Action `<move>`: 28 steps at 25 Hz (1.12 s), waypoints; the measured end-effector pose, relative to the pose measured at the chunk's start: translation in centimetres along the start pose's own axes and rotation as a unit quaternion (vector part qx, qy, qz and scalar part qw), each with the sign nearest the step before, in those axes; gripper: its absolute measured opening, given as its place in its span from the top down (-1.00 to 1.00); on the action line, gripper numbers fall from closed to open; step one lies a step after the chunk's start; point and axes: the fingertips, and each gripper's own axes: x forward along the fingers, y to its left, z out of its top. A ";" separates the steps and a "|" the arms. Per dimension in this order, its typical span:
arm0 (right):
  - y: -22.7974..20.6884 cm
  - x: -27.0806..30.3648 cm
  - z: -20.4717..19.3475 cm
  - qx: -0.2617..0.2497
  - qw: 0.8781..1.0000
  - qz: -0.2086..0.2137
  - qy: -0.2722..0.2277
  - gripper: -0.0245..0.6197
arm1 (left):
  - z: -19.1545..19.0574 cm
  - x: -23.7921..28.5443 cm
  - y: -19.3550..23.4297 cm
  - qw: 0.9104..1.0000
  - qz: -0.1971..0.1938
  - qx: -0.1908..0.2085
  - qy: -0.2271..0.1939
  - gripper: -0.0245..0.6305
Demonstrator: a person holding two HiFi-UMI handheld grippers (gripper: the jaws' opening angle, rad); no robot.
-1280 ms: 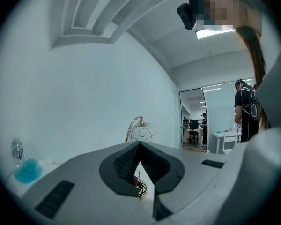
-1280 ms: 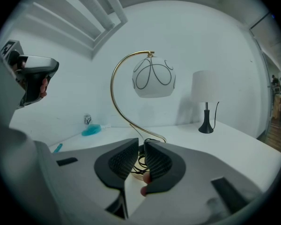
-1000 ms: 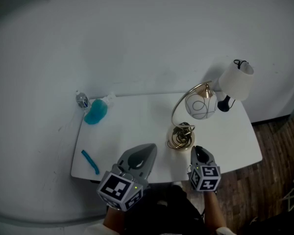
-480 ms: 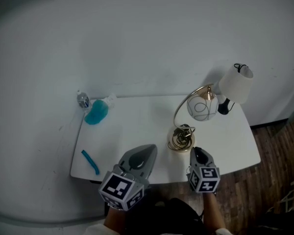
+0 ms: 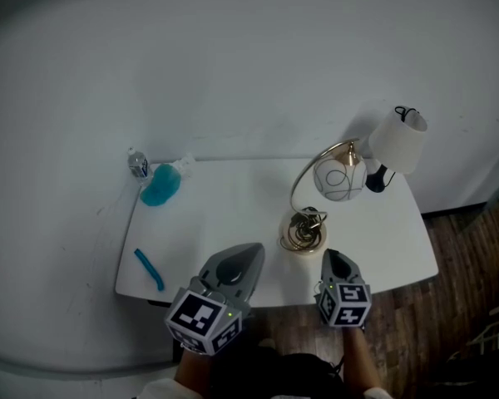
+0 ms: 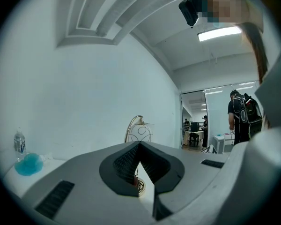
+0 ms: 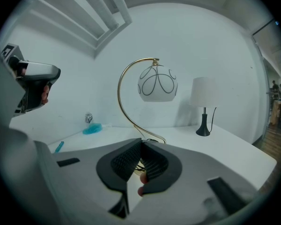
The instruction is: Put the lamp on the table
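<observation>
A gold arc lamp with a round white globe stands upright on the white table, its coiled gold base near the front edge. My right gripper hovers just in front of that base, jaws shut and empty. My left gripper is to the left of the base, also shut with nothing in it. In the right gripper view the globe hangs above the jaws, which hide the base. The left gripper view shows the lamp beyond its closed jaws.
A second lamp with a white shade and black foot stands at the table's back right corner. At back left are a small bottle and a blue object; a blue pen lies front left. Wooden floor is at right.
Both grippers stay shut in nearly the same place. The head view has shifted slightly, so the table sits a little lower and to the left.
</observation>
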 end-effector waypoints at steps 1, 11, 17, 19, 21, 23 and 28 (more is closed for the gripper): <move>-0.1 -0.2 0.0 0.000 1.000 0.001 0.000 0.92 | 0.0 0.0 -0.3 1.000 0.001 0.000 0.001 0.90; -1.1 -3.8 0.3 -0.019 1.000 0.007 -0.010 0.93 | 0.1 -1.0 -3.9 1.000 0.014 -0.007 -0.006 0.90; -1.7 -6.7 0.4 -0.025 0.999 0.024 -0.010 0.93 | -0.1 -1.8 -6.8 1.000 0.028 -0.006 -0.005 0.90; -2.0 -7.6 0.3 -0.031 0.999 0.029 -0.007 0.93 | -0.1 -2.1 -7.8 1.000 0.030 -0.005 -0.008 0.90; -2.3 -8.5 0.2 -0.034 0.999 0.034 -0.008 0.93 | -0.2 -2.3 -8.9 0.999 0.032 -0.003 -0.010 0.90; -2.6 -9.4 0.2 -0.034 0.999 0.039 -0.012 0.93 | -0.3 -2.5 -9.9 0.999 0.033 -0.002 -0.010 0.90; -2.8 -11.4 0.5 -0.038 0.998 0.052 -0.022 0.93 | -0.2 -3.1 -11.8 0.999 0.041 0.002 -0.011 0.90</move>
